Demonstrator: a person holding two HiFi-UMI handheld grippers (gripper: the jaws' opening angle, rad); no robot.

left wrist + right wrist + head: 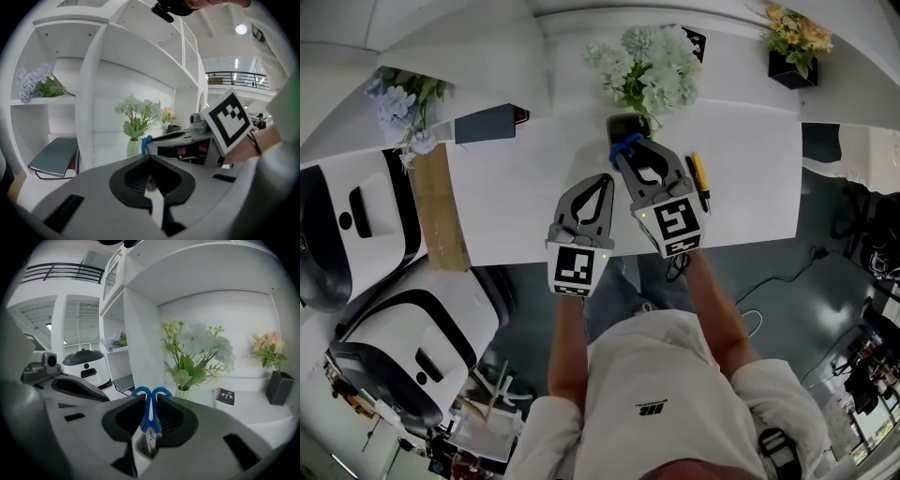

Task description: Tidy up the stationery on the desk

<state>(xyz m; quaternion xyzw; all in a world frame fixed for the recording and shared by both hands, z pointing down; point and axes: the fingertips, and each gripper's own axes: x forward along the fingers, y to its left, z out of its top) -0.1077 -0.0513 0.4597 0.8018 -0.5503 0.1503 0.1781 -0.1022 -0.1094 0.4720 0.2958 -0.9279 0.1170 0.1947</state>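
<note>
Carrying a vase of flowers (pixel 647 70) at twelve o'clock, the white bench (pixel 750 178) lies under the right gripper (pixel 626 153), its fingers (pixel 93 427) clamped on blue-handled scissors (pixel 150 411), and, at its seven o'clock, the left gripper (pixel 605 180), fingers together and empty.

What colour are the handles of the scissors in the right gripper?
Blue scissors handles, clearest in the right gripper view.
</note>
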